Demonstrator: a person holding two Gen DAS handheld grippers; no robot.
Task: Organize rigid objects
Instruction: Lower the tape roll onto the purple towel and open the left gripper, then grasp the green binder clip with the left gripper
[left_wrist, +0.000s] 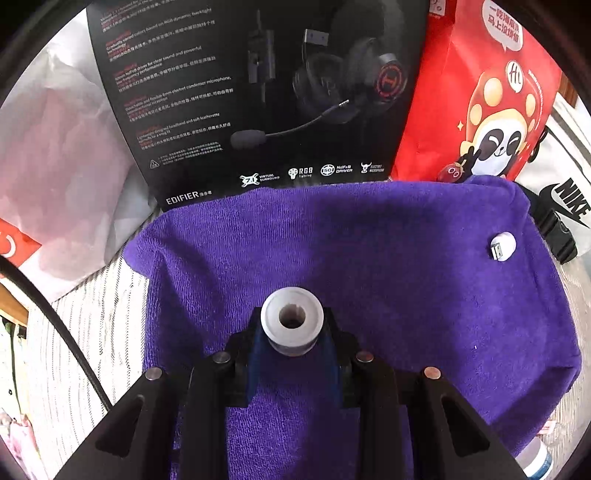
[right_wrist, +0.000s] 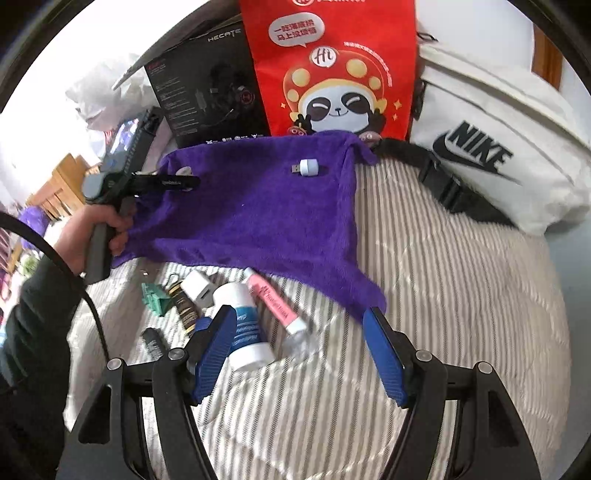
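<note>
Left wrist view: the left gripper (left_wrist: 291, 332) has its jaws drawn nearly together and clamped on a small white spool-like cylinder (left_wrist: 291, 317), which sits upright between the blue pads with its hollow centre facing the camera, above the purple towel (left_wrist: 369, 258). A small white USB plug (left_wrist: 502, 247) lies well apart on the far right of the towel. Right wrist view: the right gripper (right_wrist: 299, 325) holds its jaws wide apart with nothing between them, over the striped bed cover (right_wrist: 461, 295). A white bottle with a blue label (right_wrist: 245, 325) lies on its side just beside the left pad; whether they touch cannot be told. A pink tube (right_wrist: 277, 306) lies next to the bottle, between the pads but farther off. A hand (right_wrist: 99, 229) grips the left gripper's handle at the towel's left edge.
</note>
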